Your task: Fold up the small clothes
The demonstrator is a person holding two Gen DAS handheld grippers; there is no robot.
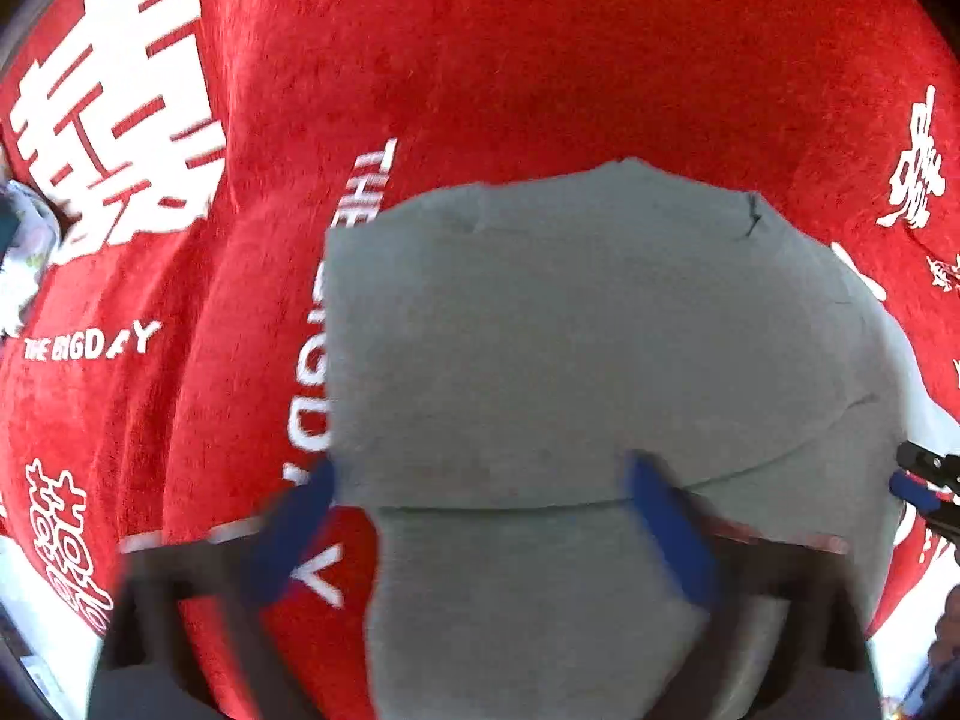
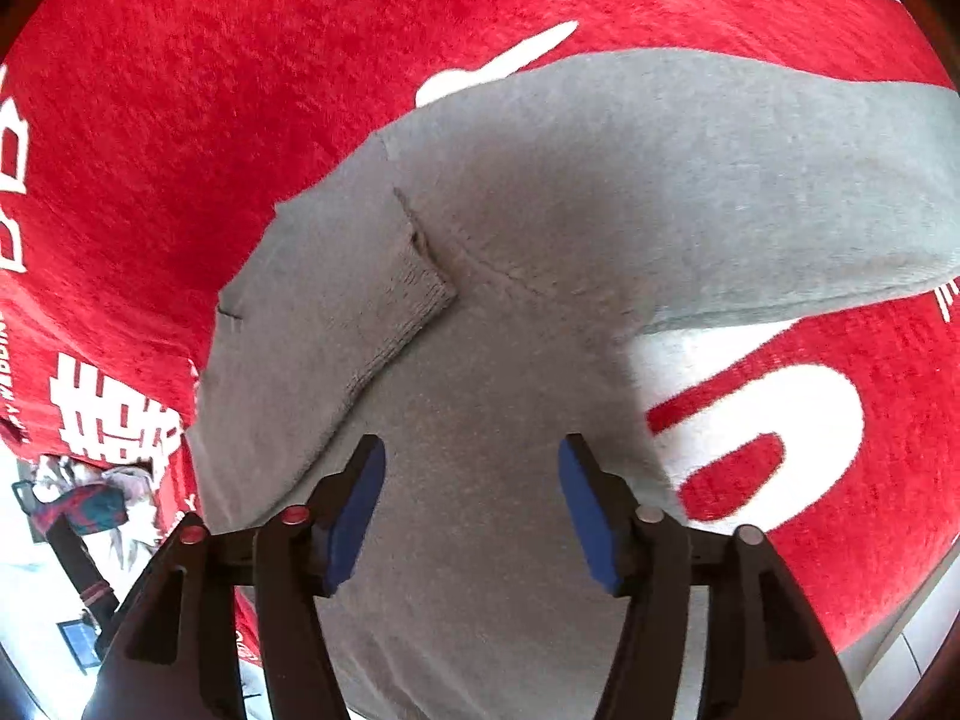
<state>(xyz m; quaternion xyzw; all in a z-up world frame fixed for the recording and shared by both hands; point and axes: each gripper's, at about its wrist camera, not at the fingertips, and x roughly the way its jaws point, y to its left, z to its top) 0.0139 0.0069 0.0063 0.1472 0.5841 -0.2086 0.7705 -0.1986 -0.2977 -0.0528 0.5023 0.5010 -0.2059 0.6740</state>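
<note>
Grey garment (image 2: 540, 240); red cloth (image 2: 180, 90) with white lettering.

Grey garment (image 1: 600, 330) lies folded on a red cloth (image 1: 480, 60); left gripper (image 1: 480, 510) spread wide at six o'clock.

The left gripper (image 1: 480, 531) pointed steeply downward, its two blue-padded fingers (image 1: 672, 531) spread wide apart and smeared by motion blur in its own wrist view. Nothing was pinched between the pads; they stood clear of each other with open space between. The right gripper (image 2: 471, 507) was also angled steeply down, its blue pads (image 2: 585, 516) held partly apart and sharp in its own view, with black finger arms and small red and silver pivot pins behind them. Its pads pressed on nothing. At the right edge of the left wrist view, the tip of the right gripper (image 1: 921, 489) showed as a black-and-blue piece, near the left one.
</note>
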